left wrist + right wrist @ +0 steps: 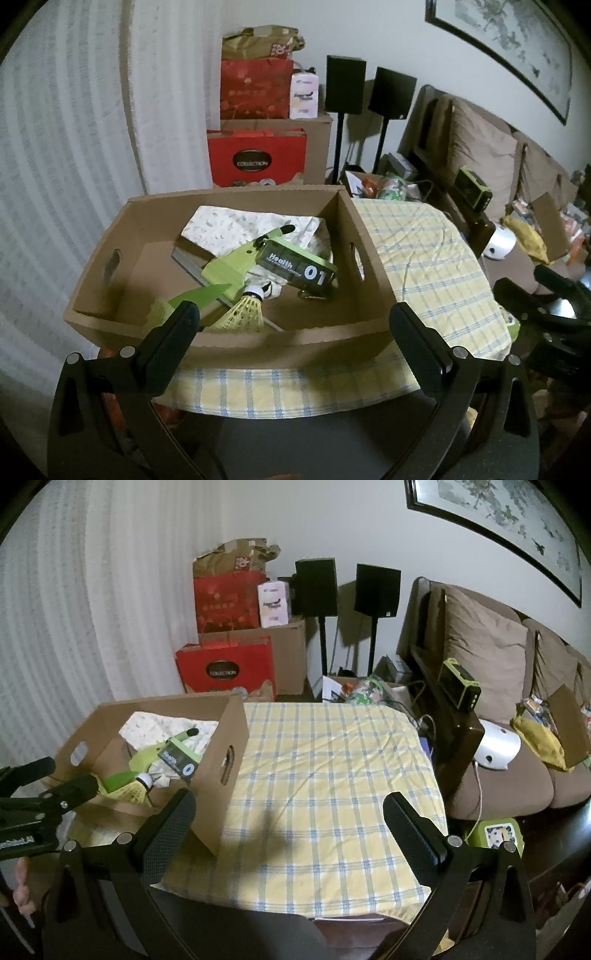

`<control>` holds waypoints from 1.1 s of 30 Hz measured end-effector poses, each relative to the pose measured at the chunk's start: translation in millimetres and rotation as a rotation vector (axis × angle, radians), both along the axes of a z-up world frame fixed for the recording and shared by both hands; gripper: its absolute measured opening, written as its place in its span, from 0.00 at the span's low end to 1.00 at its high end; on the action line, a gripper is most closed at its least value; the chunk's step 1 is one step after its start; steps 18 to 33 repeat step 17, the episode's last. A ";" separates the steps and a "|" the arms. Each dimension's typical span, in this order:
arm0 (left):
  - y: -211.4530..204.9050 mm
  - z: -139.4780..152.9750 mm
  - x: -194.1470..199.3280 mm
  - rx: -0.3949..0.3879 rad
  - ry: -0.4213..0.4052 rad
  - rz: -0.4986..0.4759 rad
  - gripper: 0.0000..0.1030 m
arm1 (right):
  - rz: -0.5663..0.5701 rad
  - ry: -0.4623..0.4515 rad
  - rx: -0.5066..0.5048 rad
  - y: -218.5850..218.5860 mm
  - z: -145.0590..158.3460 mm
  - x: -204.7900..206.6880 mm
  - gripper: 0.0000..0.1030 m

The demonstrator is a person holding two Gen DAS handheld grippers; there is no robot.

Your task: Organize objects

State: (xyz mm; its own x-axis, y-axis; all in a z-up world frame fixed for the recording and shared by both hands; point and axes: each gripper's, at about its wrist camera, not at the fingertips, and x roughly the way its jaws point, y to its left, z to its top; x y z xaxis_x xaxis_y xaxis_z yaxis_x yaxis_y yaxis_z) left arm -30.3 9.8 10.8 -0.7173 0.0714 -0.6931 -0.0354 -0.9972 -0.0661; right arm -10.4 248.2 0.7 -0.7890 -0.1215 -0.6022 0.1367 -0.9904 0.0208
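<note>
A cardboard box (229, 338) with handle holes stands on the yellow checked tablecloth (424, 258). Inside lie a yellow shuttlecock (245, 310), a green knife (199, 295), a green tool (236, 266), a dark "Health 01" box (301, 269) and patterned paper (236, 225). My left gripper (295, 328) is open and empty, just in front of the box's near wall. My right gripper (291, 819) is open and empty over the cloth (332, 775), right of the box (218, 775). The left gripper also shows in the right wrist view (48, 790).
Red gift bags (256, 158) and cardboard boxes are stacked behind the table by the curtain. Two black speakers on stands (345, 85) stand at the wall. A brown sofa (491, 672) with clutter is to the right. A green box (498, 834) sits on the floor.
</note>
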 end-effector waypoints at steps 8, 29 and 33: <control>-3.0 -2.0 1.7 -0.008 -0.003 0.020 1.00 | 0.002 0.006 -0.002 -1.5 2.3 4.5 0.99; -6.6 -2.9 2.4 -0.013 0.001 0.030 0.99 | 0.002 -0.003 -0.006 -0.9 3.0 5.7 0.99; -6.6 -2.9 2.4 -0.013 0.001 0.030 0.99 | 0.002 -0.003 -0.006 -0.9 3.0 5.7 0.99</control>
